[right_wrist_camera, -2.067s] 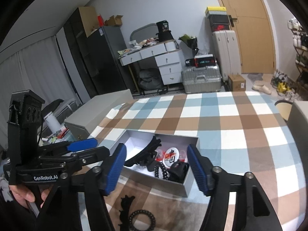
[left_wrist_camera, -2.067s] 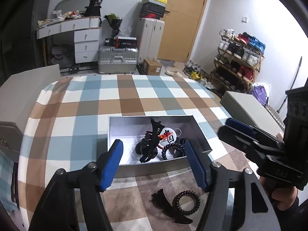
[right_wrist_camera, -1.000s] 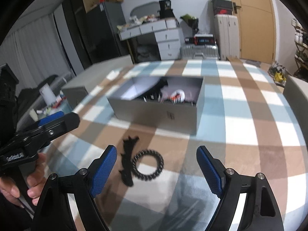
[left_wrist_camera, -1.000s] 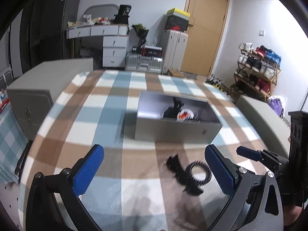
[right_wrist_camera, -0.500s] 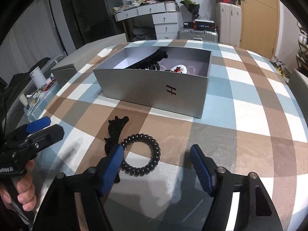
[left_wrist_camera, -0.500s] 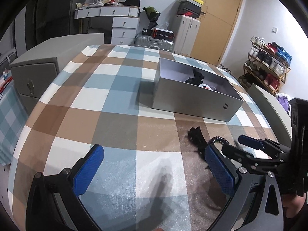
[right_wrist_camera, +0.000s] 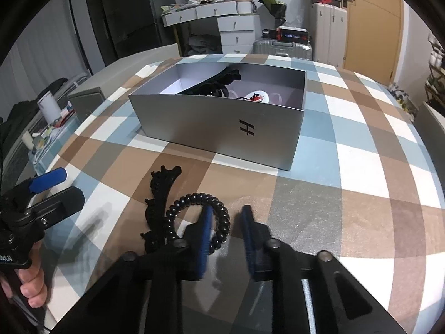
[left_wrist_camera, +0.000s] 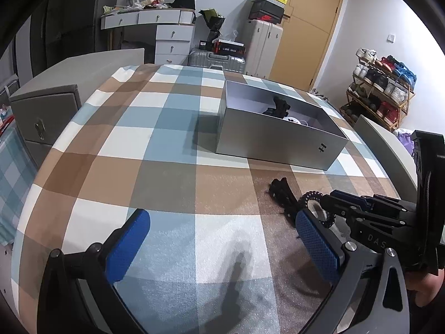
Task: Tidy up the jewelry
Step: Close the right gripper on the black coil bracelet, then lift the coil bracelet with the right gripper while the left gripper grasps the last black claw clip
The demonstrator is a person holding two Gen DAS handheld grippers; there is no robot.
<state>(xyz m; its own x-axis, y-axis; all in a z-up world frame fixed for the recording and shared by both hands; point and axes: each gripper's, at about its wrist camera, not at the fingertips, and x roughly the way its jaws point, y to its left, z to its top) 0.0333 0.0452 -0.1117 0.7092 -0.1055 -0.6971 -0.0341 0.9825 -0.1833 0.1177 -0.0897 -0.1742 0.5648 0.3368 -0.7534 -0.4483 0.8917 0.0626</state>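
Observation:
A black spiral hair tie [right_wrist_camera: 192, 198] lies on the checked tablecloth beside a black claw hair clip [right_wrist_camera: 161, 192]. My right gripper [right_wrist_camera: 225, 231] is low over the tie, its jaws narrowed with the tie's right side between them; a small gap still shows. The silver box [right_wrist_camera: 217, 122] behind holds several black hair accessories and a red-and-white item. In the left wrist view the clip [left_wrist_camera: 282, 192] and tie [left_wrist_camera: 308, 196] lie right of centre, with the right gripper [left_wrist_camera: 332, 199] on them. My left gripper [left_wrist_camera: 222, 239] is wide open and empty above the cloth.
The silver box [left_wrist_camera: 278, 139] stands at mid-table. Grey cabinets [left_wrist_camera: 47, 105] flank the table's left and right edges. A desk, suitcases and a shoe rack [left_wrist_camera: 383, 89] stand beyond the table.
Both grippers dropped from above the box toward the table. The right gripper moved onto the spiral hair tie and its jaws narrowed around it. The left gripper stayed open.

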